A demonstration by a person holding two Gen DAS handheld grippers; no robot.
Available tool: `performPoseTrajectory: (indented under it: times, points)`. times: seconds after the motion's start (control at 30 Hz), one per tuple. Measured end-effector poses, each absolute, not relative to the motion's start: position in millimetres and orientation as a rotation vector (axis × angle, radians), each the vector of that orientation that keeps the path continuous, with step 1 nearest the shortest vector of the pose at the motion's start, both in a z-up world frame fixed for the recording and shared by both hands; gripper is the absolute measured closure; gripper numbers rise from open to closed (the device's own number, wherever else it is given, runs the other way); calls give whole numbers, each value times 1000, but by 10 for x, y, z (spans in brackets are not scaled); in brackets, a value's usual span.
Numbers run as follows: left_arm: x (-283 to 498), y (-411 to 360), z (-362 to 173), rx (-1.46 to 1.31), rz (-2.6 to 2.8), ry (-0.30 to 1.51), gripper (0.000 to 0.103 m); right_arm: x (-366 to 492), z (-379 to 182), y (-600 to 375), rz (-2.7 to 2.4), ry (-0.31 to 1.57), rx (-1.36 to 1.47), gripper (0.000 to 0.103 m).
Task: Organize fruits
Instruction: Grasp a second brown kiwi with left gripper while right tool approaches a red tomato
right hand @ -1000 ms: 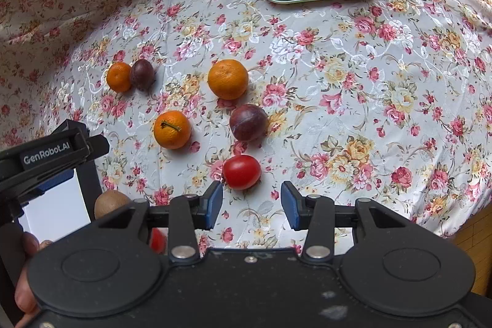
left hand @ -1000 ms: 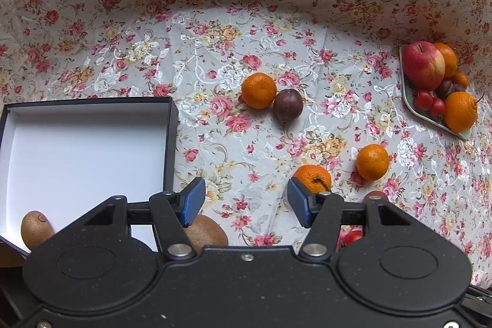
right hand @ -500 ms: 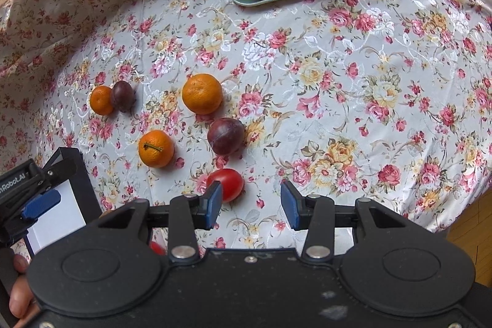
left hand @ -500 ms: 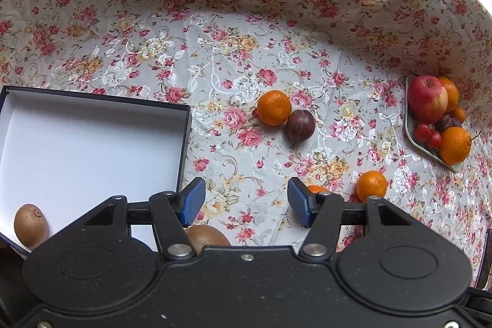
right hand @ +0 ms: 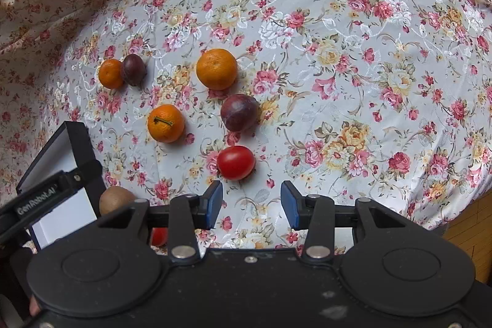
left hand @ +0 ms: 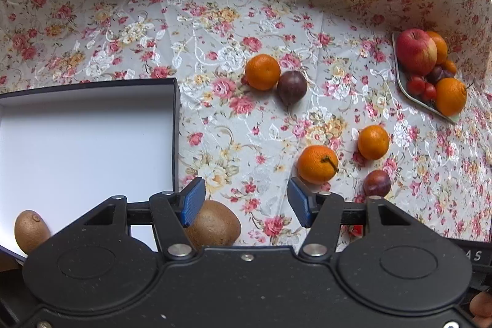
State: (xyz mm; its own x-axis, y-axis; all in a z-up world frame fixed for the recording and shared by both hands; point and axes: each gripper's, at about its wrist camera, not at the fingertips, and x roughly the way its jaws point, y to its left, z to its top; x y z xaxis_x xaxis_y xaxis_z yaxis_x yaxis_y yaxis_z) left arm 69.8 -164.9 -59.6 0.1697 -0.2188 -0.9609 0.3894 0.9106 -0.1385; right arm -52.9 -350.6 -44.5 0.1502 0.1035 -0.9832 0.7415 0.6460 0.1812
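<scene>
The right gripper [right hand: 251, 201], jaws spread and empty, is hovering with the tomato [right hand: 236, 162] just ahead, slightly left, while the left gripper [left hand: 246, 202] is hanging empty beside the kiwi [left hand: 212, 224].

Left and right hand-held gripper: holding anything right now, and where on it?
Nothing held. The left hand-held gripper is open over the cloth beside a kiwi; the right hand-held gripper is open just short of a tomato.
</scene>
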Motion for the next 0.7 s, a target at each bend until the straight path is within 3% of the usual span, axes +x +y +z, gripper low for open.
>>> performPoseTrajectory:
  times: [0.7]
  points:
    - [511,-1661,-979,383,-436,1347,40,-403,-409,-3436,-509,1349,826,57]
